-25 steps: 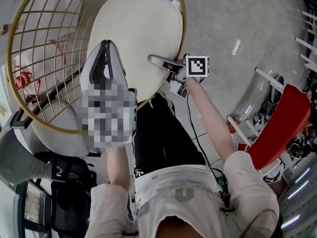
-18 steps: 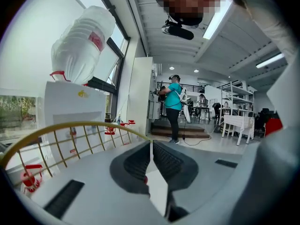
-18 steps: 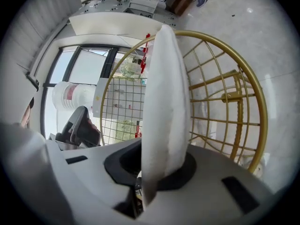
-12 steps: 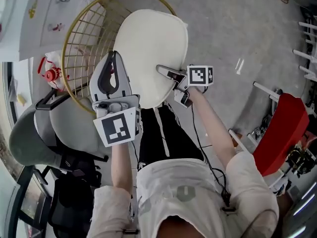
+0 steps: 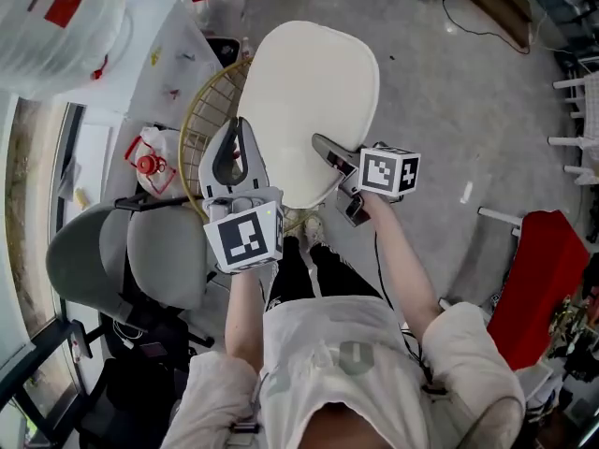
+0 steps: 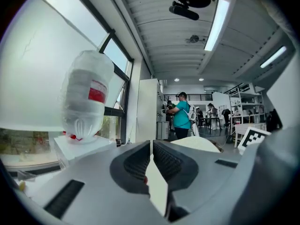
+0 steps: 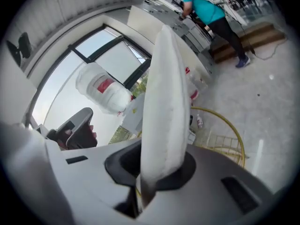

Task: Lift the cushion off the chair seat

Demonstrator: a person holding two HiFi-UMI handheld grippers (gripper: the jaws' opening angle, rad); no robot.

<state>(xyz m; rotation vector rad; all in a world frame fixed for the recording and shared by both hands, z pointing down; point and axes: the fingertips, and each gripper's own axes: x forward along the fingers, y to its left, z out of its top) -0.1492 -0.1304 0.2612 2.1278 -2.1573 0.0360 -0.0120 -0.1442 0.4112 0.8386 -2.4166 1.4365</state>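
Note:
The cream oval cushion (image 5: 309,96) hangs in the air between both grippers, well above the gold wire chair (image 5: 198,143), whose rim shows below and to its left. My left gripper (image 5: 241,131) is shut on the cushion's near left edge; in the left gripper view a thin cream edge (image 6: 157,191) sits pinched between the jaws of that gripper (image 6: 151,146). My right gripper (image 5: 320,142) is shut on the near right edge. In the right gripper view the cushion (image 7: 164,93) stands edge-on, rising out of that gripper's (image 7: 157,161) jaws.
A grey office chair (image 5: 122,251) stands at the left and a red chair (image 5: 533,269) at the right. A white table (image 5: 140,73) holds a big water bottle (image 5: 56,12) and small red items. A person in a teal shirt (image 6: 180,118) stands far off.
Both grippers have risen together with the cushion in them. The cushion has left the wire chair seat, and the chair now looks smaller and farther below.

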